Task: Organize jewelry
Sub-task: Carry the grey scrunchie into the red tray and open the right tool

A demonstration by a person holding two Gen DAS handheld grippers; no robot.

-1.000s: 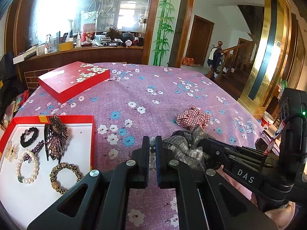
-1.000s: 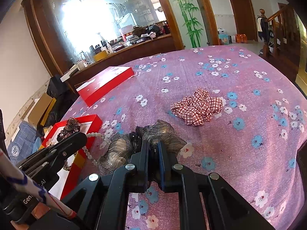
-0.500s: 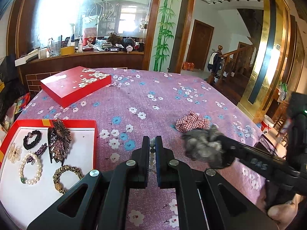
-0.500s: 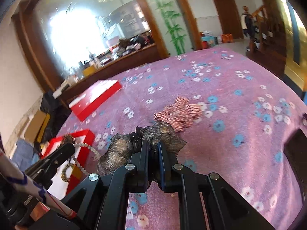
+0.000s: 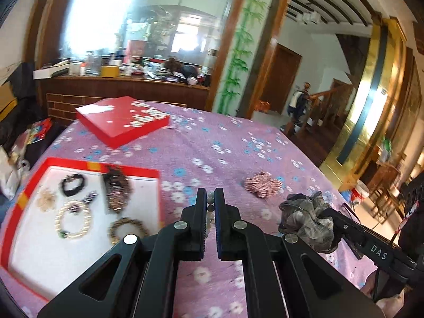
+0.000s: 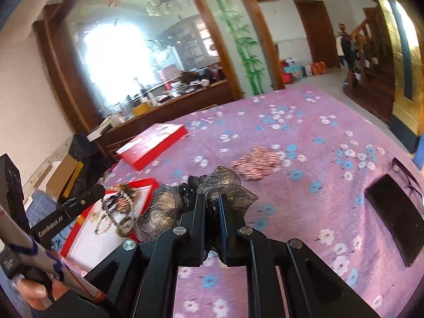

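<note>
My left gripper point(image 5: 210, 198) is shut on a pearl bead necklace point(image 5: 210, 203), which hangs from it in the right wrist view point(image 6: 116, 206), above the table beside the red tray point(image 5: 87, 164). The tray holds a pearl bracelet point(image 5: 73, 221), a dark hair clip point(image 5: 116, 189), a black scrunchie point(image 5: 73, 184) and a gold bracelet point(image 5: 128, 229). My right gripper point(image 6: 212, 201) is shut on a grey-brown scrunchie point(image 6: 169, 209), held above the table; it shows right of my left gripper point(image 5: 308, 218). A red plaid scrunchie point(image 5: 262, 184) lies on the cloth, also visible in the right wrist view point(image 6: 255, 163).
The red box lid point(image 5: 124, 122) lies at the table's far left. A black phone point(image 6: 394, 213) and glasses point(image 6: 408, 176) lie at the right edge. A purple floral cloth point(image 5: 212, 143) covers the table. A wooden counter stands behind.
Both grippers have risen, each keeping its hold. The right one lifted the grey-brown scrunchie off the cloth. The left view has swung so that the tray is more centred.
</note>
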